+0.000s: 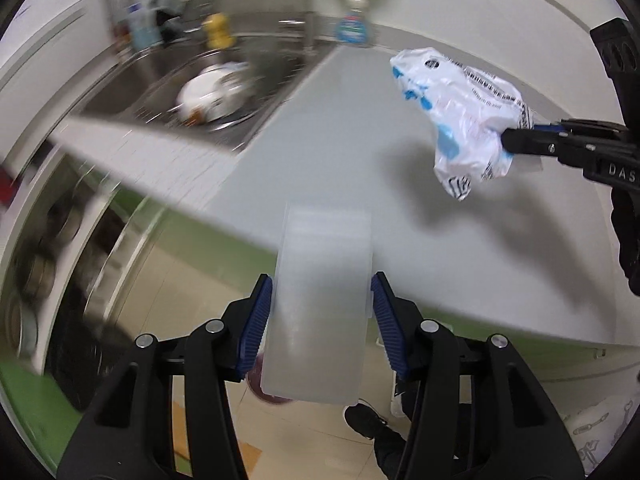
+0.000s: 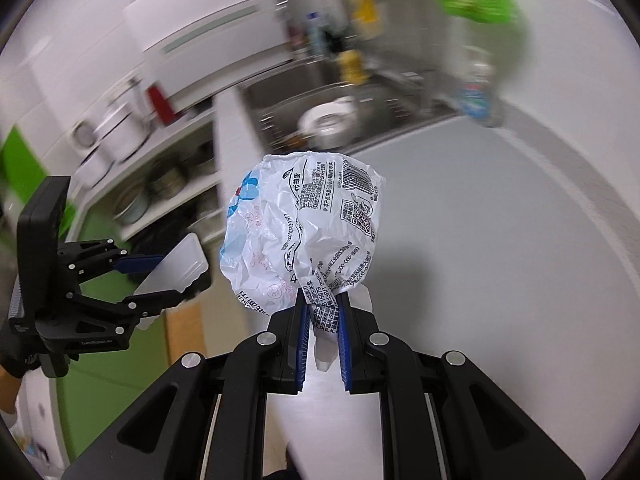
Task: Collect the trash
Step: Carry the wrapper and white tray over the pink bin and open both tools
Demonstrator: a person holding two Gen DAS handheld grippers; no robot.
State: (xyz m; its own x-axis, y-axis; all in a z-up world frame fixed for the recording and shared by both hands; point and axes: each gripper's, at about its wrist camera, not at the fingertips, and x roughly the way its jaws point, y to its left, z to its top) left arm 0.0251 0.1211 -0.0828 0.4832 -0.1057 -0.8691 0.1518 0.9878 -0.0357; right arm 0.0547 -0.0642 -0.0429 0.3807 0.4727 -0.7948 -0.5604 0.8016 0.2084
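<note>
Two blue-padded fingers of the left gripper stand partly open, clamped on a clear plastic lid above the grey surface edge. Right gripper, nearly closed, pinches a crumpled wrapper over it; sink behind.

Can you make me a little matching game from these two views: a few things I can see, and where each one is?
Things:
1. crumpled wrapper
2. translucent plastic container
3. white dish
4. yellow bottle

Places:
A. lying in the sink
B. pinched in the right gripper
C. standing at the back edge of the sink
D. between the pads of the left gripper

Pairs: 1-B, 2-D, 3-A, 4-C
</note>
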